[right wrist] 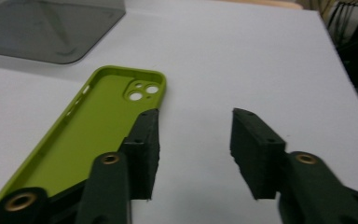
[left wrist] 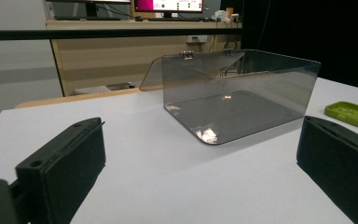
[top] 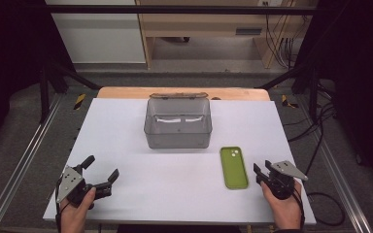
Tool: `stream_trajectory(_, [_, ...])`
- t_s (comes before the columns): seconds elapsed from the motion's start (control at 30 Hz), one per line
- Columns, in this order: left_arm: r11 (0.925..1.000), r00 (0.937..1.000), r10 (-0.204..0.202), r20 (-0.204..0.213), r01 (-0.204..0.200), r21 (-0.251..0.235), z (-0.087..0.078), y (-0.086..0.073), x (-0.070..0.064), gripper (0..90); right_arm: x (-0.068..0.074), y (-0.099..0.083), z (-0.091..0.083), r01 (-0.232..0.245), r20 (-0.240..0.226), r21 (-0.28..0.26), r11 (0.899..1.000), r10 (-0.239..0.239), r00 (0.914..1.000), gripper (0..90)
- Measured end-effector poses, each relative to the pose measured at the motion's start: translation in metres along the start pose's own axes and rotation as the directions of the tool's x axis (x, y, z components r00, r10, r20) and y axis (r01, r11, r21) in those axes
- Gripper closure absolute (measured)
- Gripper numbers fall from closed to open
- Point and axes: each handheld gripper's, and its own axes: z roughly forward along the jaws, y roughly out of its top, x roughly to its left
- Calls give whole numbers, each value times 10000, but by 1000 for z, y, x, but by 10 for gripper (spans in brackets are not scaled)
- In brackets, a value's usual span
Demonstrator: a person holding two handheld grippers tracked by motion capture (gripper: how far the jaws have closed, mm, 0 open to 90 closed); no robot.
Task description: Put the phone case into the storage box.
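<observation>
White table (top: 175, 194): phone case (top: 233, 167) beside right gripper (top: 262, 171)

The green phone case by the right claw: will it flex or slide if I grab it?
The green phone case is an empty, thin-walled shell, so it is probably light and may flex when squeezed. Lying flat on the smooth white table, it will likely slide when pushed, not tip or roll.

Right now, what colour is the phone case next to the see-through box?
The phone case is lime green. The right gripper view shows it best.
</observation>
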Motion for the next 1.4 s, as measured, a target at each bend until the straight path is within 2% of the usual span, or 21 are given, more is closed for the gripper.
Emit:
stream_trajectory(0.03, [10000, 10000, -1, 14, 1, 18, 0, 0, 0, 11, 2, 4, 4, 46, -231, 325, 9995, -39, 9997, 696])
stream_trajectory(0.07, [10000, 10000, -14, 14, 14, 35, 0, 0, 0, 11, 2, 4, 4, 46, -231, 325, 9995, -39, 9997, 696])
stream_trajectory(0.3, [10000, 10000, -25, 9, 25, 15, 0, 1, -1, 11, 13, 24, 15, 86, -793, 923, 9957, -12, 9968, 892])
stream_trajectory(0.5, [10000, 10000, 6, 72, -6, 72, 1, 1, -3, 12, 28, 39, 30, 178, -1214, 1459, 9891, 0, 9926, 900])
stream_trajectory(0.6, [9999, 9999, -43, 98, 42, 118, 2, 0, -2, 11, 39, 43, 40, 289, -1398, 1653, 9858, -56, 9902, 900])
stream_trajectory(0.63, [9999, 9999, -87, 82, 86, 104, 2, 0, -2, 12, 47, 45, 49, 382, -1503, 1867, 9817, -99, 9886, 900])
stream_trajectory(0.77, [9999, 9999, -114, 70, 114, 93, 1, 0, -2, 13, 57, 49, 61, 598, -1549, 2112, 9756, -270, 9876, 900])
stream_trajectory(0.9, [9999, 9998, -133, 166, 132, 48, 2, 1, -2, 13, 66, 50, 77, 520, -1513, 2447, 9682, -148, 9884, 900])
stream_trajectory(1.0, [9997, 9996, -257, 106, 256, 53, 3, 0, 0, 15, 67, 50, 83, 594, -1452, 2594, 9639, -219, 9892, 900])
stream_trajectory(1.13, [9995, 9995, -304, 74, 304, 15, 2, 1, 1, 15, 66, 50, 94, 427, -1355, 2746, 9606, -53, 9908, 900])
stream_trajectory(1.23, [9999, 9998, -151, 105, 151, 36, 2, 2, 0, 15, 68, 51, 102, 447, -1297, 2903, 9559, -70, 9915, 900])
stream_trajectory(1.4, [9999, 9998, -127, 143, 126, 46, 3, 2, -1, 15, 71, 52, 103, 329, -1416, 2983, 9539, 101, 9899, 900])
